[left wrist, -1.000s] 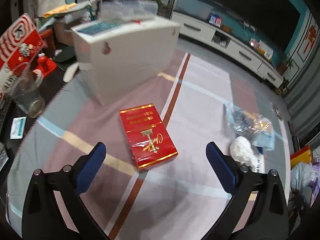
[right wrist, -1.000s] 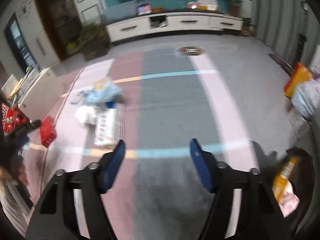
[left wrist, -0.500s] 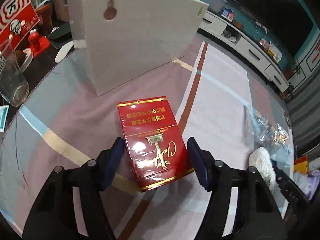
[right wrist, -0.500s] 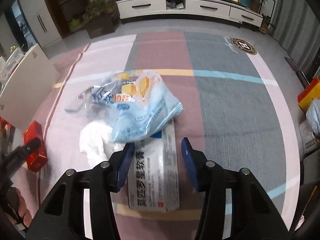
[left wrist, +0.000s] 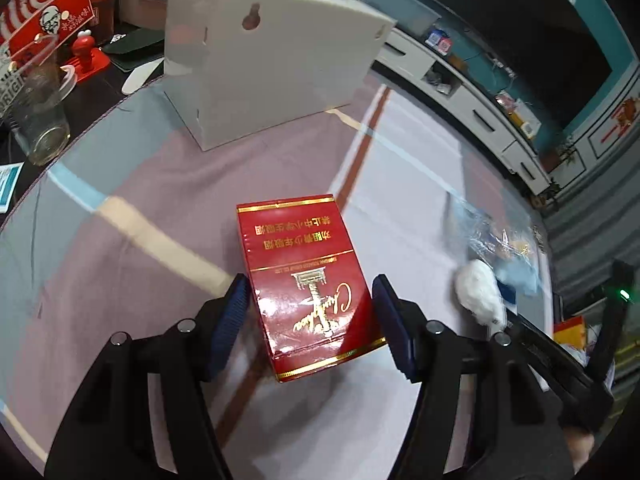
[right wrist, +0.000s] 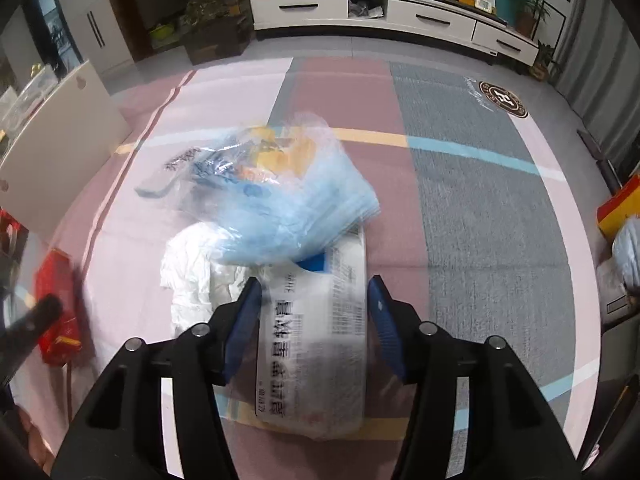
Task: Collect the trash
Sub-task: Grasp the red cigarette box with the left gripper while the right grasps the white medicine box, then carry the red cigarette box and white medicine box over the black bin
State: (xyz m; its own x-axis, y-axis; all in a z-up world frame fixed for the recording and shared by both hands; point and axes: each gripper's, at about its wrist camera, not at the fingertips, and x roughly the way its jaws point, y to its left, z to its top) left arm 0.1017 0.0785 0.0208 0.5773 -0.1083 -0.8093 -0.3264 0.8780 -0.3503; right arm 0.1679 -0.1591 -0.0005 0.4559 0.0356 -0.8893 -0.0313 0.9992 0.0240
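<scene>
Carpet [left wrist: 120,240], striped pink, grey and blue, carries all the trash. Left tongs [left wrist: 310,318] straddle a red box [left wrist: 306,280] with gold lettering lying flat; their jaws have just closed in around it, left pad touching or just beside its edge, right pad with a thin gap, so no firm clamp visible. White board [left wrist: 272,76] stands upright behind the box. Right tongs [right wrist: 314,320] straddle a white printed packet [right wrist: 316,344] lying on the carpet; jaws have just been opening slightly, pads just beside its long edges, contact cannot be told through blur. Blue plastic bag [right wrist: 280,200] lies over the packet's far end, crumpled white tissue [right wrist: 192,272] just left of it. Red box also shows at far left of right view.
</scene>
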